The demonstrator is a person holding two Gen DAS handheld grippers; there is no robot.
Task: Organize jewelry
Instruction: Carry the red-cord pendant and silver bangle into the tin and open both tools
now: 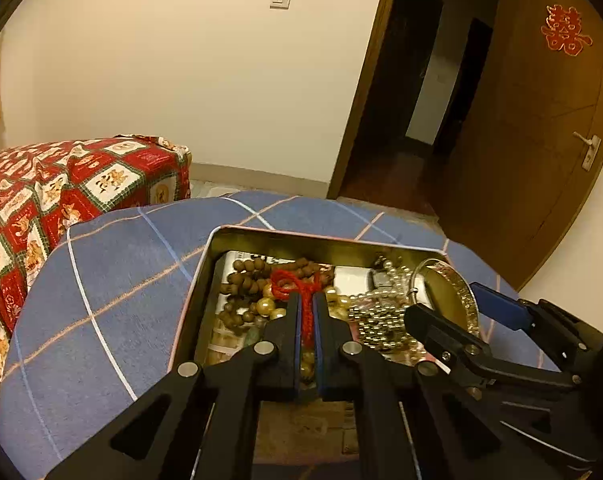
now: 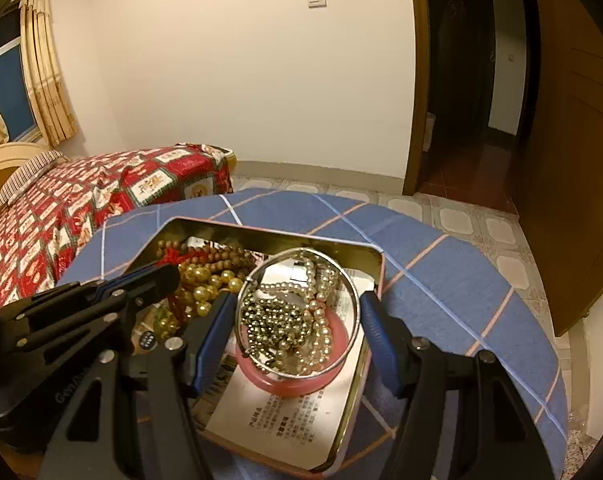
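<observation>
An open gold-lined tin [image 1: 261,238] [image 2: 269,236] sits on a blue checked cloth. It holds brown wooden beads [image 1: 245,276], gold pearls [image 2: 205,280], a pile of silver bead chains [image 1: 377,320] [image 2: 285,320], a silver bangle [image 2: 355,292] and a pink bangle [image 2: 337,376]. My left gripper [image 1: 307,304] is shut on a red knitted cord [image 1: 297,286] over the tin's left half. My right gripper [image 2: 297,320] is open, its blue pads [image 2: 375,336] straddling the silver bangle and chains; it also shows in the left wrist view [image 1: 453,308].
The tin stands on a round table with the blue cloth [image 1: 113,280] [image 2: 461,280]. A bed with a red patterned cover [image 1: 41,188] [image 2: 101,192] lies to the left. An open wooden door [image 1: 541,120] and a dark doorway [image 2: 461,80] are on the right. Printed paper [image 2: 285,420] lines the tin.
</observation>
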